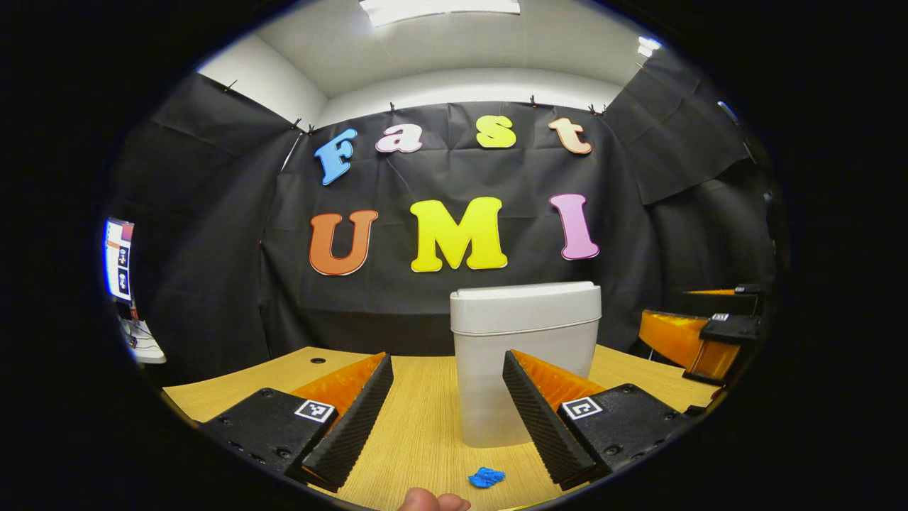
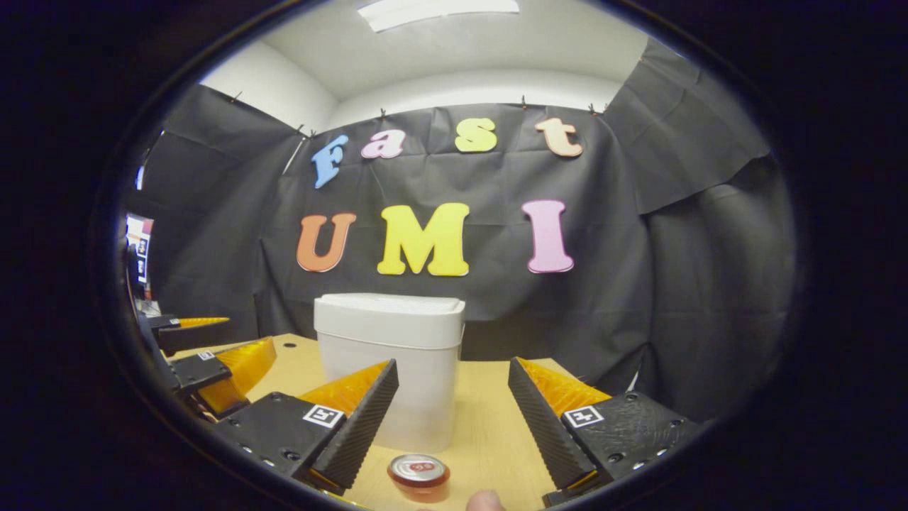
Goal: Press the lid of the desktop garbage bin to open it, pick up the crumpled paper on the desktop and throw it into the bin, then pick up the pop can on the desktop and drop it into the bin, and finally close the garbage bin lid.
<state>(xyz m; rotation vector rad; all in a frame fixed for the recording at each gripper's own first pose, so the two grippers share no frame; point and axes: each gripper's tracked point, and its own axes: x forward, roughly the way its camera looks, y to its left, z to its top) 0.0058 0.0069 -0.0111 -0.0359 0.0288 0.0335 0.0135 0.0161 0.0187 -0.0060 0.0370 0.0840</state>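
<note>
Matt plastic bin (image 1: 525,355) on wood-grain table (image 1: 418,426); crumpled paper (image 1: 486,477); shiny metal-topped can (image 2: 418,474).

1. A recording booth set up indoors: creased black cloth wall (image 1: 213,234) clipped up on three sides.
2. Light wooden desktop (image 1: 418,426) with cable hole.
3. White ceiling with oblong light panel (image 1: 440,8); lit monitor (image 1: 118,259) at one side.
</note>
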